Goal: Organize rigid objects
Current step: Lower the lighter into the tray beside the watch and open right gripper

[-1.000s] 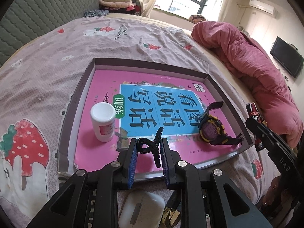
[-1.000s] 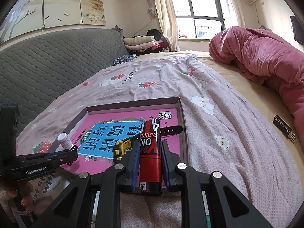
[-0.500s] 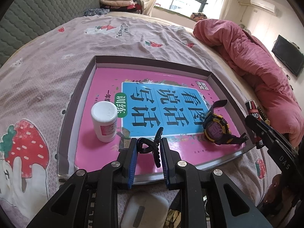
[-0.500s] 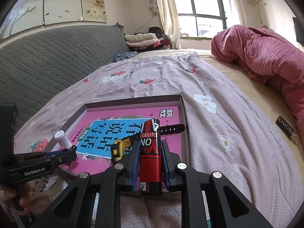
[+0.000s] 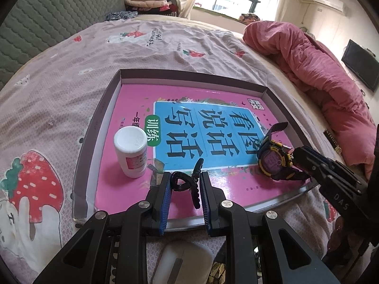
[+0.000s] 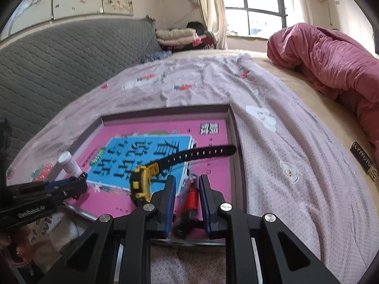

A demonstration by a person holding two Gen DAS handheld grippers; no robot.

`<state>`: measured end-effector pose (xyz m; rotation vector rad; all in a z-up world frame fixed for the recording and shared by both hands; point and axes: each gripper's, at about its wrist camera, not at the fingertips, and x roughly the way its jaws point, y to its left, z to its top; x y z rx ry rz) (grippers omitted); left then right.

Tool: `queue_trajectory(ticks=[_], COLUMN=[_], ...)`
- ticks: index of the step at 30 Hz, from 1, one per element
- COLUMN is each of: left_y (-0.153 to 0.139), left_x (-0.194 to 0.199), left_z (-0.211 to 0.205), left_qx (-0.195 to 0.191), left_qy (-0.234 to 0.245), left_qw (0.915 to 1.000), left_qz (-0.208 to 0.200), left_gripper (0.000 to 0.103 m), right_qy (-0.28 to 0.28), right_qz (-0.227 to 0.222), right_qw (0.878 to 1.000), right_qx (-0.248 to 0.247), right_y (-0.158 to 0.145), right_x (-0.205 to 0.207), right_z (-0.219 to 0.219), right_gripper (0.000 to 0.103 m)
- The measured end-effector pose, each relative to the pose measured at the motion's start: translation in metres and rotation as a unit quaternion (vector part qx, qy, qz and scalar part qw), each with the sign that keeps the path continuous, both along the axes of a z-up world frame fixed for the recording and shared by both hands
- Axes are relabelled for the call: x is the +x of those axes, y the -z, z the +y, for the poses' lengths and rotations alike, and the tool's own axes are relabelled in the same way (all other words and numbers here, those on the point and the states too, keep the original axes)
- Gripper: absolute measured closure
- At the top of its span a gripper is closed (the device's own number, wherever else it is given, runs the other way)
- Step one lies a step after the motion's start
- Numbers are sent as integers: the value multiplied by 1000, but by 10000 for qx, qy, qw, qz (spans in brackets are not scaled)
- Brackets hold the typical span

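our right tongs (image 6: 187, 201) have just let the red can (image 6: 192, 197) drop into the tray (image 6: 236, 142); left tongs (image 5: 183, 189) still clench the black hair clip (image 5: 187, 183), next to place.

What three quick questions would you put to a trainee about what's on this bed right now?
1. True or false: the white bottle stands upright inside the tray.
2. What is clamped in the left hand-held gripper? A) a spoon B) a black hair clip C) a key
3. Fill in: the watch lies on a pink ____ inside the tray.

Key: 1 true; 2 B; 3 book.
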<state>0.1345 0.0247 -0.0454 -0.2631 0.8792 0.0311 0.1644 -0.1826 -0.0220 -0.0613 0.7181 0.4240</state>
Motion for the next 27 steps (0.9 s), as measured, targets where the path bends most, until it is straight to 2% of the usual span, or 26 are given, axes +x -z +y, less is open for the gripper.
queue_trajectory(ticks=[15, 27], left_y=[0, 1], left_x=[4, 6], left_z=[-7, -6], left_qx=[54, 222], left_qy=[31, -108], left_qw=[10000, 9996], left_qz=[42, 158], left_gripper=[79, 79], right_qy=[32, 372], right_qz=[39, 39], right_qw=[10000, 9993], right_qx=[-10, -74], right_y=[6, 4], right_x=[4, 4], right_z=[0, -9], right_gripper=[83, 83])
